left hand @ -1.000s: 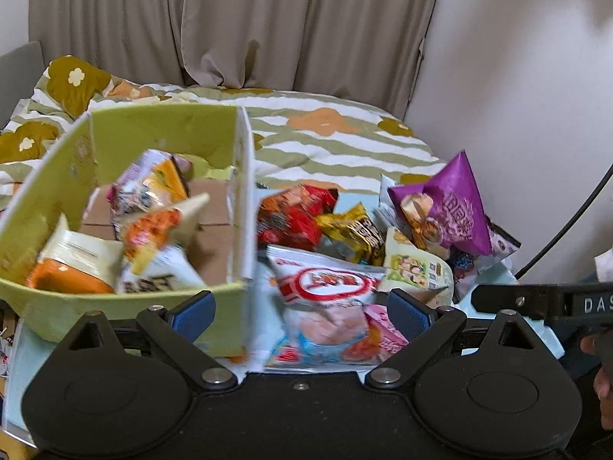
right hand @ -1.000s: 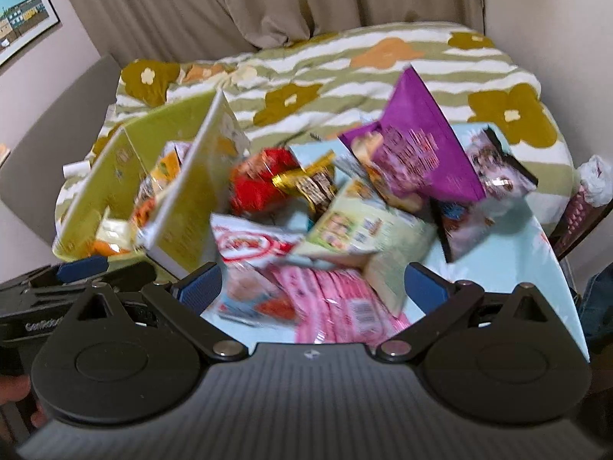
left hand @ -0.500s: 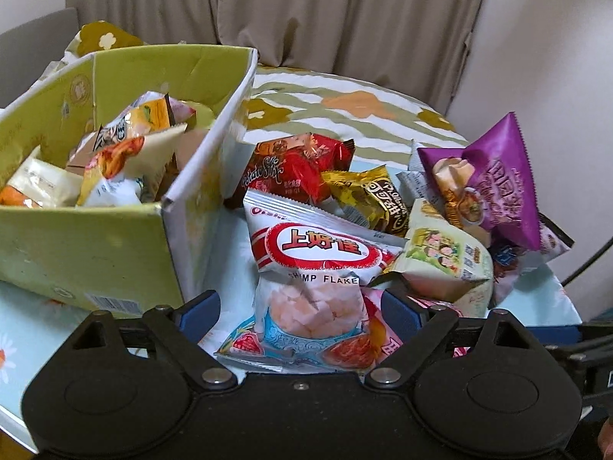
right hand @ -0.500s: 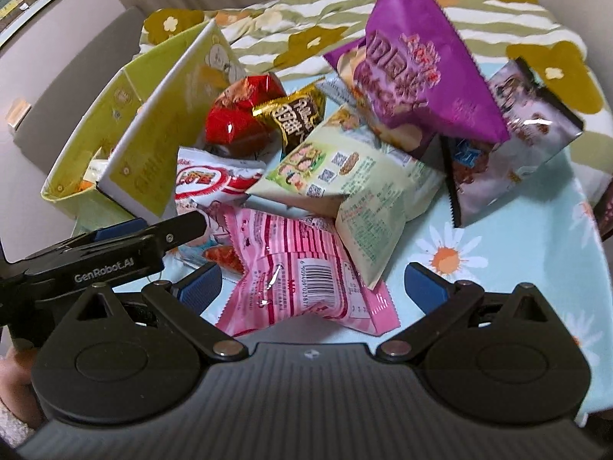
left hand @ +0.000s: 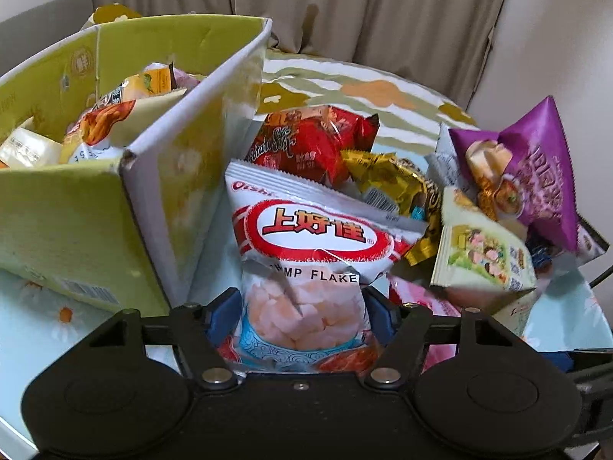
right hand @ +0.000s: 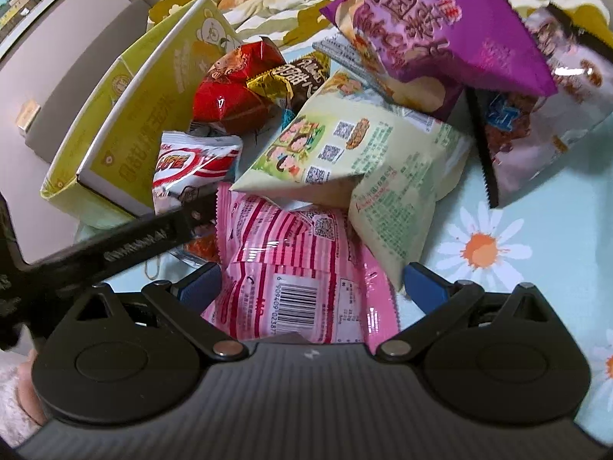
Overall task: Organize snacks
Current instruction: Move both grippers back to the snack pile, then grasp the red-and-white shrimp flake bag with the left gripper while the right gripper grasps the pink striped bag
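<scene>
My left gripper (left hand: 302,316) has its blue pads pressed against both sides of the white and red shrimp flake bag (left hand: 306,237), which stands beside the green cardboard box (left hand: 76,222). The box holds several snack bags (left hand: 103,130). My right gripper (right hand: 312,281) is open, its fingers on either side of the pink striped bag (right hand: 299,253) lying on the table. The left gripper's arm (right hand: 134,241) crosses the right wrist view, with the shrimp flake bag (right hand: 187,168) above it.
A pile of snacks lies right of the box: a red bag (left hand: 306,145), a gold bag (left hand: 390,188), a pale green bag (left hand: 486,257) and a purple bag (left hand: 536,176). The table has a light blue daisy cloth (right hand: 517,237). A bed with a striped cover (left hand: 364,88) lies behind.
Both grippers moved forward and down into the snack pile. The left fingers closed in on the shrimp flake bag. The right gripper came to straddle the pink bag.
</scene>
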`<control>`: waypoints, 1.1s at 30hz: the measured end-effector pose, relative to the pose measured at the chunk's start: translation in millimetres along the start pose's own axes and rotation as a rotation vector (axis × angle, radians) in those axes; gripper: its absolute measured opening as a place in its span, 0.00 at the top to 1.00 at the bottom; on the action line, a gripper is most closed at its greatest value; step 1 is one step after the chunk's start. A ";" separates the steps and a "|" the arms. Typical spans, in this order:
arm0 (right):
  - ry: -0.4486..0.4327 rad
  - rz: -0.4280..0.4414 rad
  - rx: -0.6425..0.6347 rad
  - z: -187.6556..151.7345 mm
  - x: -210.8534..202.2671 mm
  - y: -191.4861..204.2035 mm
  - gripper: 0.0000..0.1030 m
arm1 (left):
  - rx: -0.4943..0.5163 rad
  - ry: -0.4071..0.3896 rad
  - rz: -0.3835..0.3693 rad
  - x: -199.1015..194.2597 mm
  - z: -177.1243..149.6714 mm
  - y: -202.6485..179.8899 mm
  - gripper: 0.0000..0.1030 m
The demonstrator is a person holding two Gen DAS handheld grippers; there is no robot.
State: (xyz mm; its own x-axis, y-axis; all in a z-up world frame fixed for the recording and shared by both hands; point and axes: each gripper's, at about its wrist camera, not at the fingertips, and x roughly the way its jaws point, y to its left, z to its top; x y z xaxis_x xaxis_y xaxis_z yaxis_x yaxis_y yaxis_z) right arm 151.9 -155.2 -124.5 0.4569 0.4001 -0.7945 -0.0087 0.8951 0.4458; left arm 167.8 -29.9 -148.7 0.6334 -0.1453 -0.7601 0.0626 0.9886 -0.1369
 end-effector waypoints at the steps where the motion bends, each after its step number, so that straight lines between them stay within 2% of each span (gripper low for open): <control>1: 0.002 0.003 0.007 0.4 1.9 -0.2 0.00 | 0.008 0.002 0.006 0.0 -0.3 -0.7 0.32; 7: 0.007 0.023 0.038 2.2 7.2 -0.3 0.00 | 0.065 0.027 0.036 -3.5 -0.5 -4.8 0.37; 16: 0.027 0.060 0.125 -6.4 11.8 -8.5 0.00 | 0.096 0.067 0.050 -17.1 -8.9 4.2 0.38; 22: 0.031 0.063 0.083 -4.1 11.6 0.4 0.00 | 0.120 0.085 0.052 -24.3 -12.6 4.9 0.39; 27: 0.033 0.063 -0.041 -7.4 8.1 22.8 0.00 | 0.132 0.087 0.043 -26.4 -15.8 5.8 0.40; 29: 0.034 0.038 -0.112 -10.0 8.7 30.0 0.00 | 0.127 0.087 0.036 -28.1 -15.7 8.5 0.40; 33: 0.061 0.058 -0.139 -12.5 13.9 31.1 0.00 | 0.132 0.092 0.029 -29.5 -16.0 10.6 0.40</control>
State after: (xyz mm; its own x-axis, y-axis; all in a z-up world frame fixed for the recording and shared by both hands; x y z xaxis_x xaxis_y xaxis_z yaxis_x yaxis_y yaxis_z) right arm 146.9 -119.4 -126.9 0.3969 0.4593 -0.7947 -0.1582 0.8871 0.4337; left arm 137.4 -15.7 -137.9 0.5637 -0.1140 -0.8181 0.1501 0.9881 -0.0342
